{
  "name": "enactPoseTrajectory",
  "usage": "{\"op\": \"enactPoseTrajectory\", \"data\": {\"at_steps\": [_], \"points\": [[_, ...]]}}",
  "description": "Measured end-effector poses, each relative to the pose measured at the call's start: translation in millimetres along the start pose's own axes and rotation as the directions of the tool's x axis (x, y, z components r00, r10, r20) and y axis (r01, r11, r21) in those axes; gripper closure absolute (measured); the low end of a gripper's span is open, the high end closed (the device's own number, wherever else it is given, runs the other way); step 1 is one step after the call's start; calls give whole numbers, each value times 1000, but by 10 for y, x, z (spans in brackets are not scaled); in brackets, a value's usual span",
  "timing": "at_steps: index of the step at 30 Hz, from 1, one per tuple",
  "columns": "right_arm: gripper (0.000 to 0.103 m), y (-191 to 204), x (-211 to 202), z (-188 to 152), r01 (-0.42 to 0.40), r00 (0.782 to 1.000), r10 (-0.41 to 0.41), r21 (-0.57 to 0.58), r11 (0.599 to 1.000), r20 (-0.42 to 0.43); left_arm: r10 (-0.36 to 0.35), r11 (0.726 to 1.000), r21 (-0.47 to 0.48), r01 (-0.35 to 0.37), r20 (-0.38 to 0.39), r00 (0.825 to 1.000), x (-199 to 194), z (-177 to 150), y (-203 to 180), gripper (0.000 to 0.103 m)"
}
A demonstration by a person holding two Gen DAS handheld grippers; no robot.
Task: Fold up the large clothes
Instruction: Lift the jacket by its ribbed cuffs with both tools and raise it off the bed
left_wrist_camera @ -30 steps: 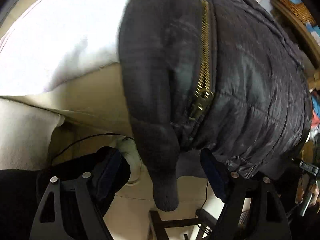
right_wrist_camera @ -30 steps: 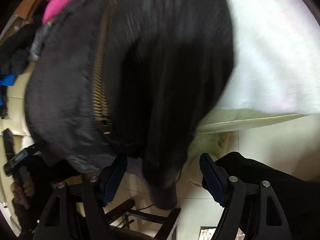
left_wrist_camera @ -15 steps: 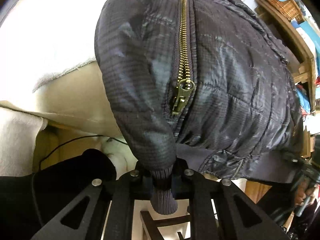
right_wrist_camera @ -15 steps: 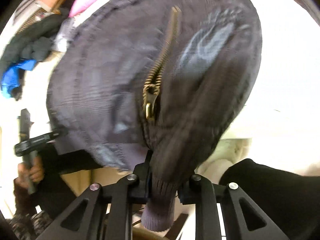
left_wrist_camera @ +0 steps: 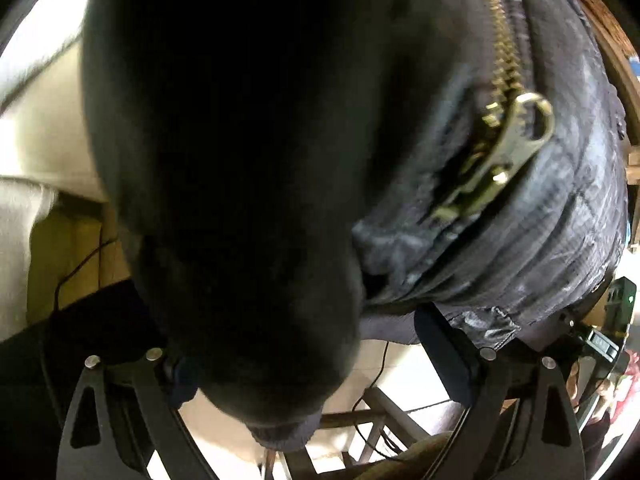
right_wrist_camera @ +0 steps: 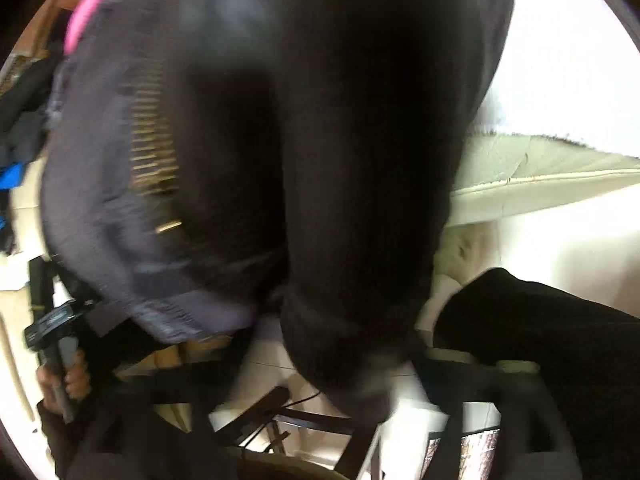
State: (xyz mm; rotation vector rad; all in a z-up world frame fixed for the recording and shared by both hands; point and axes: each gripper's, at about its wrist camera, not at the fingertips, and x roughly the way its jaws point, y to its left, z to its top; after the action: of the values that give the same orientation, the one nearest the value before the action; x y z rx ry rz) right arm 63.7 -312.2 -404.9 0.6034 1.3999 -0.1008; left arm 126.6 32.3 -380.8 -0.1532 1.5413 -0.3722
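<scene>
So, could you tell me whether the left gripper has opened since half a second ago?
Yes. The left gripper was clamped on the jacket sleeve; now its fingers stand wide apart.

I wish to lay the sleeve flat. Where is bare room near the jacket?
Free: white bedcover right of the jacket in the right wrist view; a narrow strip left of it in the left wrist view. Crowded: the middle, which the jacket fills.

left claw (left_wrist_camera: 308, 364) spread wide, right claw (right_wrist_camera: 340, 380) blurred
</scene>
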Motion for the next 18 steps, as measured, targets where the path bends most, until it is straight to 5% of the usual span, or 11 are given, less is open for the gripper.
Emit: {"op": "enactPoseTrajectory", "data": {"at_steps": [1, 2, 5, 6, 7, 9, 16, 18], "points": [[12, 16, 9, 11, 13, 1000, -13, -13, 1000, 19, -24, 999, 25, 24, 8, 1000, -14, -7, -40, 32], [12, 47, 26, 25, 21, 999, -20, -34, 999, 29, -48, 998, 49, 47, 5, 999, -39, -31, -77, 53], [19, 114, 36, 28, -17, 997, 23, -83, 996, 72, -41, 996, 80, 39, 26, 999, -71, -64, -117, 80], [47, 139, 13, 9, -61, 995, 69, -100, 993, 77, -54, 996, 71, 52, 32, 998, -99, -74, -96, 89], [74, 164, -14, -7, -87, 993, 95, -113, 990, 69, -71, 996, 62, 69, 34, 997, -148, -92, -99, 91], [84, 221, -200, -79, -92, 989, 107, -139, 986, 104, -137, 989, 60, 134, 48, 989, -270, -157, -82, 93], [88, 367, -1108, -472, -262, 930, 308, -228, 938, 198, -319, 926, 248, 283, 118, 940, -1021, -446, -316, 94], [89, 467, -1481, -505, -290, 894, 366, -287, 913, 259, -391, 899, 278, 339, 160, 906, -1360, -481, -314, 94]]}}
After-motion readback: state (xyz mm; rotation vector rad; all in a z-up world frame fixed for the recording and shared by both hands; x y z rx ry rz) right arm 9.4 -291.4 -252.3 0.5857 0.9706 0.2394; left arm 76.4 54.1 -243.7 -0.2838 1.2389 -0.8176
